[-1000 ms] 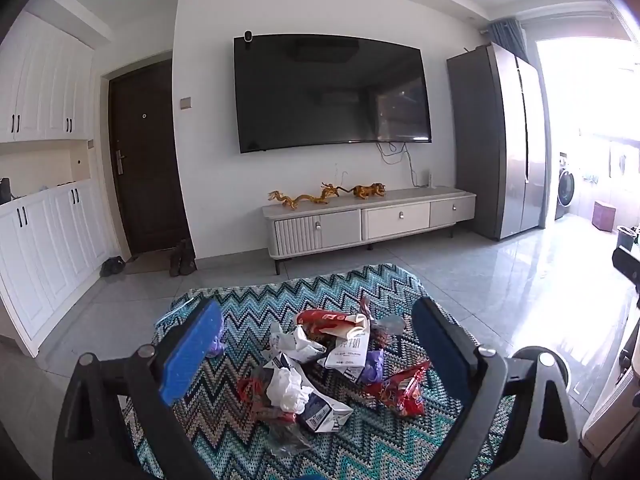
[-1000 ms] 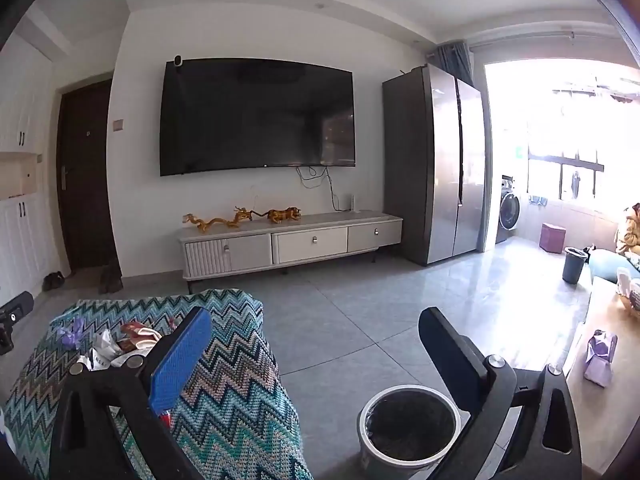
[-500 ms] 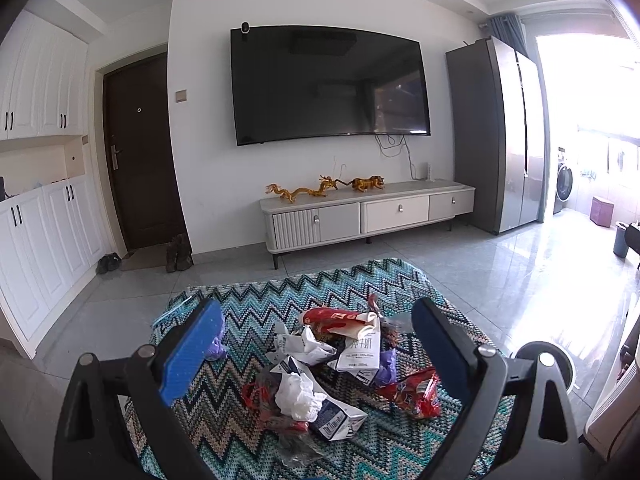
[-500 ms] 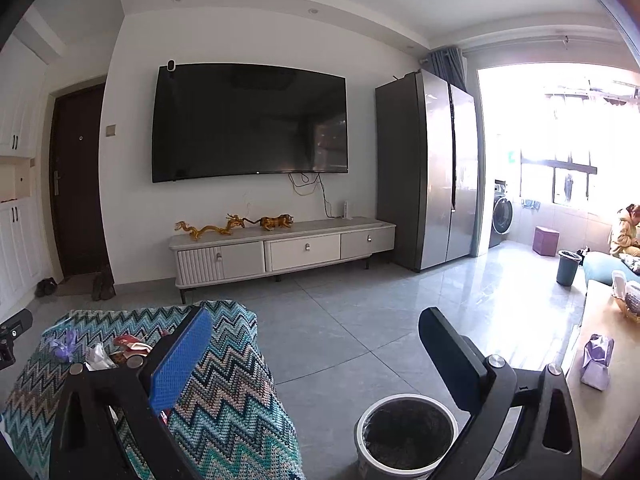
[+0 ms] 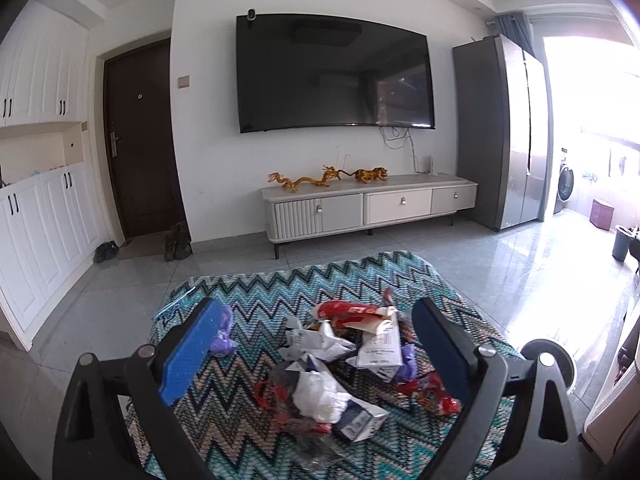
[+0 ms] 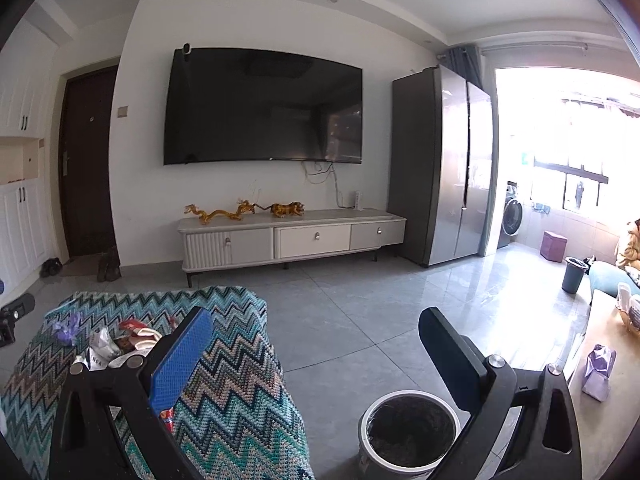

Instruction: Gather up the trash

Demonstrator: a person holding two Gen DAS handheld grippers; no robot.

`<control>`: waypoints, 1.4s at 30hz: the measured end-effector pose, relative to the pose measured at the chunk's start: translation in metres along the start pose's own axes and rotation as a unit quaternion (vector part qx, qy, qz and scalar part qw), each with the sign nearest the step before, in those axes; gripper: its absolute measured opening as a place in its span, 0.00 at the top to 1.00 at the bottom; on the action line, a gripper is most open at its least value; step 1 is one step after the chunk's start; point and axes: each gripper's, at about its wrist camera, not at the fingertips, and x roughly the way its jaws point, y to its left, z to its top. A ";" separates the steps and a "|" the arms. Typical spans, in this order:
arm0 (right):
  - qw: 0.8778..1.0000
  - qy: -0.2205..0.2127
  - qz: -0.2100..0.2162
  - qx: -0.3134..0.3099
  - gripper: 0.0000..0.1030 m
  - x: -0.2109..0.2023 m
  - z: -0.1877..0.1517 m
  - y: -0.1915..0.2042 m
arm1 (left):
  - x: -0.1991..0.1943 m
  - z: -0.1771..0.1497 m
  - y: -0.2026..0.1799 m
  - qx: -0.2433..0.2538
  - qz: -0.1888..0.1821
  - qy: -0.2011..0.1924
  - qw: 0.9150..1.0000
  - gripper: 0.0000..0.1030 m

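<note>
The left claw [image 5: 316, 344] is held wide apart and empty above the trash pile [image 5: 344, 364], which is spread on a table covered by a zigzag cloth [image 5: 256, 296]. The right claw [image 6: 316, 352] is likewise spread wide and empty, positioned over the floor between the table edge and a lined bin [image 6: 408, 432]. Farther off, a TV cabinet [image 6: 292, 238] is seen against the wall.
</note>
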 end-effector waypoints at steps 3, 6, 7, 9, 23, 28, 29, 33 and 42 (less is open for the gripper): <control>0.999 0.017 0.028 -0.020 0.00 0.006 -0.002 0.009 | 0.002 0.003 0.020 -0.009 0.016 0.001 1.000 0.06; 0.997 0.034 0.060 -0.044 0.00 0.014 -0.008 0.024 | 0.005 0.004 0.039 -0.016 0.029 0.006 0.999 0.06; 0.995 0.040 0.072 -0.047 0.00 0.017 -0.011 0.027 | 0.006 0.004 0.045 -0.018 0.029 0.009 0.999 0.06; 0.993 0.054 0.093 -0.051 0.00 0.023 -0.014 0.032 | 0.008 0.001 0.056 -0.022 0.025 0.015 0.999 0.06; 0.956 0.164 0.234 -0.063 0.00 0.081 -0.066 0.078 | 0.040 -0.052 0.050 -0.041 -0.066 0.111 0.991 0.06; 0.937 0.198 0.277 -0.077 0.00 0.102 -0.088 0.102 | 0.058 -0.063 0.025 -0.015 -0.090 0.144 0.985 0.07; 0.933 0.206 0.284 -0.080 0.00 0.108 -0.093 0.107 | 0.062 -0.065 0.021 -0.012 -0.092 0.149 0.984 0.07; 0.917 0.237 0.311 -0.077 0.00 0.126 -0.103 0.120 | 0.079 -0.072 0.010 -0.006 -0.096 0.169 0.981 0.07; 0.896 0.265 0.351 -0.063 0.00 0.162 -0.113 0.146 | 0.111 -0.084 0.016 -0.022 -0.093 0.210 0.973 0.20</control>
